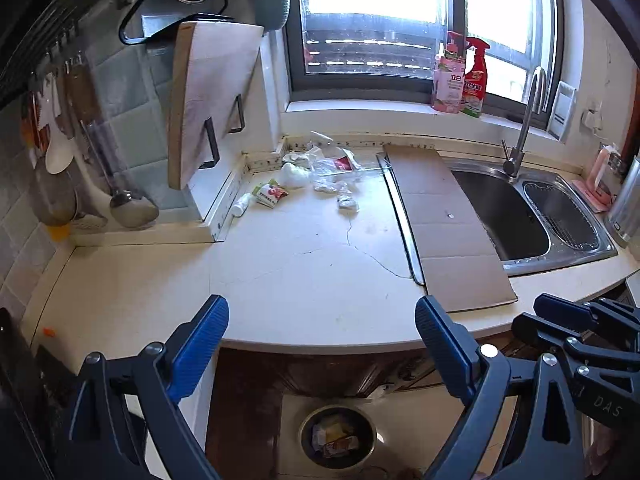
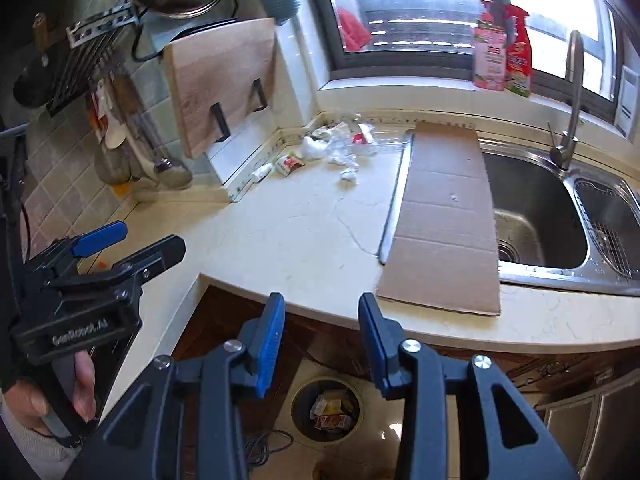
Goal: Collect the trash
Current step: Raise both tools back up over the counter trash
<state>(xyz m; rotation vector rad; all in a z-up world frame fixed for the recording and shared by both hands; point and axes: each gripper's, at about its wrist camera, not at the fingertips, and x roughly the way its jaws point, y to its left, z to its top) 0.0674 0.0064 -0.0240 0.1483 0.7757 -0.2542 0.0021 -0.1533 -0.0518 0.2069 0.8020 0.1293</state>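
Note:
Trash lies at the back of the white counter point(image 1: 280, 264): a small white bottle point(image 1: 241, 205), a green-and-red snack wrapper point(image 1: 271, 194), crumpled white tissues point(image 1: 346, 200), and clear plastic wrap point(image 1: 336, 164). The same pile shows in the right wrist view point(image 2: 336, 148). A round trash bin point(image 1: 337, 436) with wrappers inside stands on the floor below the counter edge; it also shows in the right wrist view point(image 2: 326, 406). My left gripper point(image 1: 322, 344) is open and empty, near the counter's front edge. My right gripper point(image 2: 322, 336) is open and empty, above the bin.
A flat cardboard sheet point(image 1: 444, 220) lies across the sink's left rim. The steel sink point(image 1: 504, 216) with faucet point(image 1: 524, 120) is at right. A wooden cutting board point(image 1: 208, 96) leans on a rack at left. Ladles hang on the tiled wall point(image 1: 120, 184). Spray bottles point(image 1: 460, 76) stand on the windowsill.

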